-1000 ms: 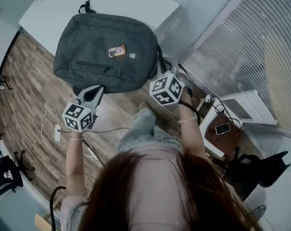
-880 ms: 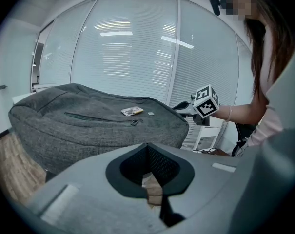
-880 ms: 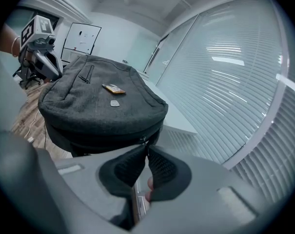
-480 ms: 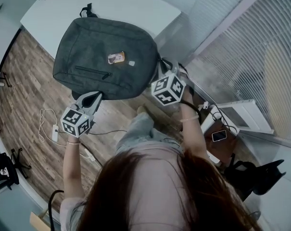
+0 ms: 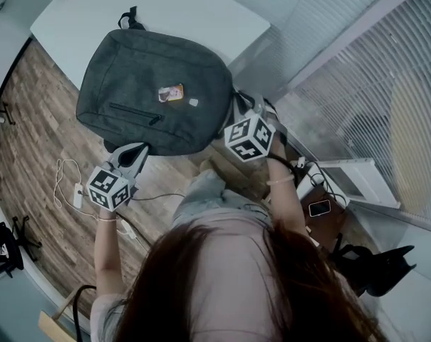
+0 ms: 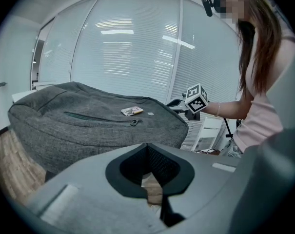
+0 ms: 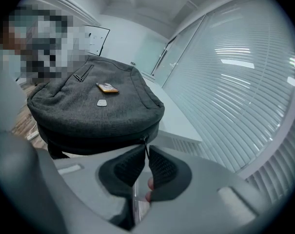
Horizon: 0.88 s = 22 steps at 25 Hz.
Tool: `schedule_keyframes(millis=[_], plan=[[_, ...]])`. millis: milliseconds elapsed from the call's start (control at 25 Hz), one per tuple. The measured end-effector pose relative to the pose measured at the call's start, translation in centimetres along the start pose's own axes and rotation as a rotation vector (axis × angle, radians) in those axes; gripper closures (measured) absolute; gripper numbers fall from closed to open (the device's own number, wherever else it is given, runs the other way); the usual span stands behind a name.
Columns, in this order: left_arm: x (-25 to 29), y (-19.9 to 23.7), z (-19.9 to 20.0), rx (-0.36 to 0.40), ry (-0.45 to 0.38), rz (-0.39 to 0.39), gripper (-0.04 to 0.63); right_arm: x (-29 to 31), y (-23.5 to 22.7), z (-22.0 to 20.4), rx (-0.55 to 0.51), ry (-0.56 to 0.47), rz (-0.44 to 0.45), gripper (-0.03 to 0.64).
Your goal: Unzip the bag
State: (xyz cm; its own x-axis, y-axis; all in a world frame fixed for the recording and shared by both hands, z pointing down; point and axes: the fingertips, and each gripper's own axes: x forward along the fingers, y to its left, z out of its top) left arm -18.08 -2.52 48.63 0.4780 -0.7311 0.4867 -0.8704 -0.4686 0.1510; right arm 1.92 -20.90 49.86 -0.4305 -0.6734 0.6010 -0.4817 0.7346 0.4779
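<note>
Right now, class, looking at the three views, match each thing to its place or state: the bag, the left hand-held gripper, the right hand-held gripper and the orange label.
Things:
1. bag
2. left hand-held gripper
3. right hand-held gripper
4. orange label

Places or states:
A. shut on the zipper pull
B. lying on the white table
C. on the bag's top face
D. shut, nothing between its jaws

Pairs: 1-B, 2-D, 3-A, 4-C
</note>
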Motion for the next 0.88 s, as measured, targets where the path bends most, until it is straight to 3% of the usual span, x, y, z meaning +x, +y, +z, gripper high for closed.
schedule_keyframes(millis=[400,880], plan=[[0.0,-0.1,0.8,-0.014,0.051,0.069,0.584,0.4,0.3,-0.2,0.029,0.000,0.019,0.591],[2.5,-2.0,6.4,-0.054,-0.065,0.101,0.580,0.4,0.4,-0.1,0.071,-0.037,0.118,0.591]])
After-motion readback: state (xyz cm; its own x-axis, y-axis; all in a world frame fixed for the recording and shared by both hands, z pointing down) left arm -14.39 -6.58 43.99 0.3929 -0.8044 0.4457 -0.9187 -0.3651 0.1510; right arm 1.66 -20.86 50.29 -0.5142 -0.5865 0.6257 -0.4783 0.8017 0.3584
